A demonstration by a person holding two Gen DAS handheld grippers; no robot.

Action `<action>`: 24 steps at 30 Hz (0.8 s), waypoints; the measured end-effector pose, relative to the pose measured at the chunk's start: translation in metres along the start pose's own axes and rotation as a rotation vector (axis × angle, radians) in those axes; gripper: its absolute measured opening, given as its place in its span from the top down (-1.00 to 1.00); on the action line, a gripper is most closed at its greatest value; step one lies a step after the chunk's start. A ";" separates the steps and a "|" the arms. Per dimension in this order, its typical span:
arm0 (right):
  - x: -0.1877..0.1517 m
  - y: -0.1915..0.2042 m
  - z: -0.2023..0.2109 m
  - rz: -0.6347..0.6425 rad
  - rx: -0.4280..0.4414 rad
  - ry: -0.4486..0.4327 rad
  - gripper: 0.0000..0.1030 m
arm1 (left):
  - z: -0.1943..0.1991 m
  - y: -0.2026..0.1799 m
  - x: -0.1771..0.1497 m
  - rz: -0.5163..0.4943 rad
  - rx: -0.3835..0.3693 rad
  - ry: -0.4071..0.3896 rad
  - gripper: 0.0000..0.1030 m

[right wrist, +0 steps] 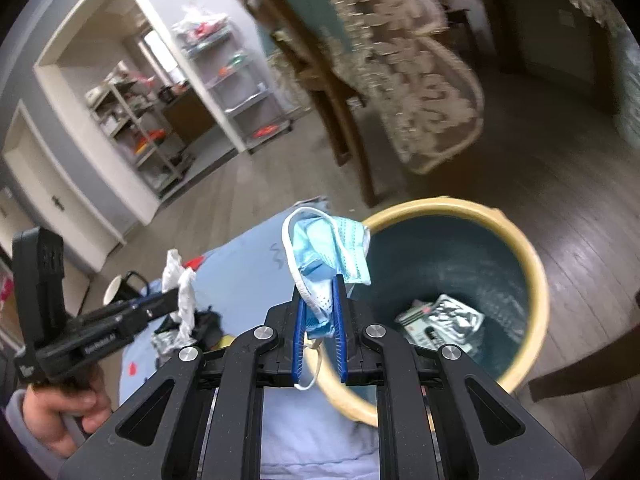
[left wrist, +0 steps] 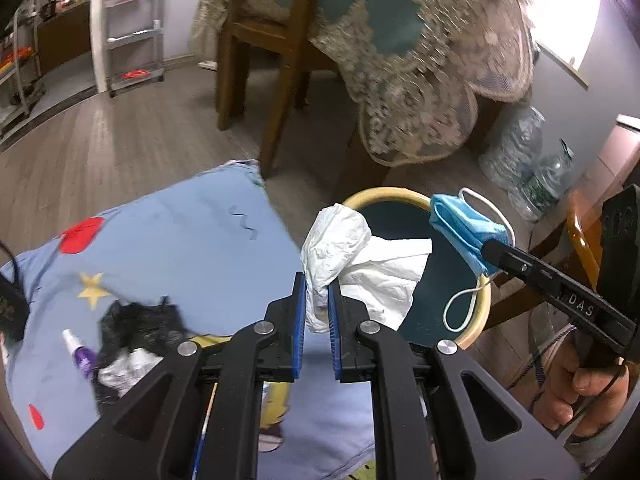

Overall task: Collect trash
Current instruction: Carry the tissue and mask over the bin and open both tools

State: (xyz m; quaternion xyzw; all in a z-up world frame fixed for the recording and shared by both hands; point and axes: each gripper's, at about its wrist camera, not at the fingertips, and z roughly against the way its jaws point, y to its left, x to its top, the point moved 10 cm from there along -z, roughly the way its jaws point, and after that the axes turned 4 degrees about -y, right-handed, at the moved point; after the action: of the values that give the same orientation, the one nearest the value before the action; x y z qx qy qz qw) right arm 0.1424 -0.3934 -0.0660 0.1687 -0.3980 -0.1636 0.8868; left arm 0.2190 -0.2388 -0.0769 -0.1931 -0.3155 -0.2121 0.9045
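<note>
A grey wood-plank floor (left wrist: pixel 132 128) is carrying a pale blue cloth (left wrist: pixel 192 240), a yellow-rimmed bin (right wrist: pixel 532 272) beside it and clear plastic bottles (left wrist: pixel 520 148). Lying on the cloth are a purple spray bottle (left wrist: pixel 82 354), black fabric (left wrist: pixel 140 320) and crumpled foil (left wrist: pixel 124 368).

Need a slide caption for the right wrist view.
Right hand-held gripper holds a blue face mask beside the trash bin.

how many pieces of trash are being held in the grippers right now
2. A crumpled white tissue is clamped in the left gripper near the bin's rim; a blue face mask is clamped in the right gripper beside the bin opening.
</note>
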 end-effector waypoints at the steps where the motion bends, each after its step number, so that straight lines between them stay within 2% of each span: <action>1: 0.001 -0.007 0.002 -0.017 -0.011 -0.005 0.72 | -0.005 -0.005 0.000 -0.004 -0.004 0.006 0.81; 10: 0.012 -0.045 0.018 -0.103 -0.083 -0.064 0.72 | -0.052 -0.057 -0.003 -0.067 -0.050 0.051 0.81; 16: 0.013 -0.057 0.019 -0.130 -0.100 -0.069 0.72 | -0.080 -0.073 -0.009 -0.084 -0.061 0.087 0.80; 22: 0.011 -0.061 0.018 -0.137 -0.105 -0.058 0.72 | -0.096 -0.076 -0.015 -0.077 -0.067 0.114 0.38; 24: 0.009 -0.061 0.018 -0.140 -0.106 -0.053 0.72 | -0.097 -0.076 -0.017 -0.082 -0.070 0.118 0.32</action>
State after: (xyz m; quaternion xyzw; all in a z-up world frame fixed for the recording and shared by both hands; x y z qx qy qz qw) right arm 0.1248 -0.4549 -0.0753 0.1445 -0.3992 -0.2505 0.8701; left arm 0.2163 -0.3451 -0.1422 -0.1988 -0.2618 -0.2709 0.9047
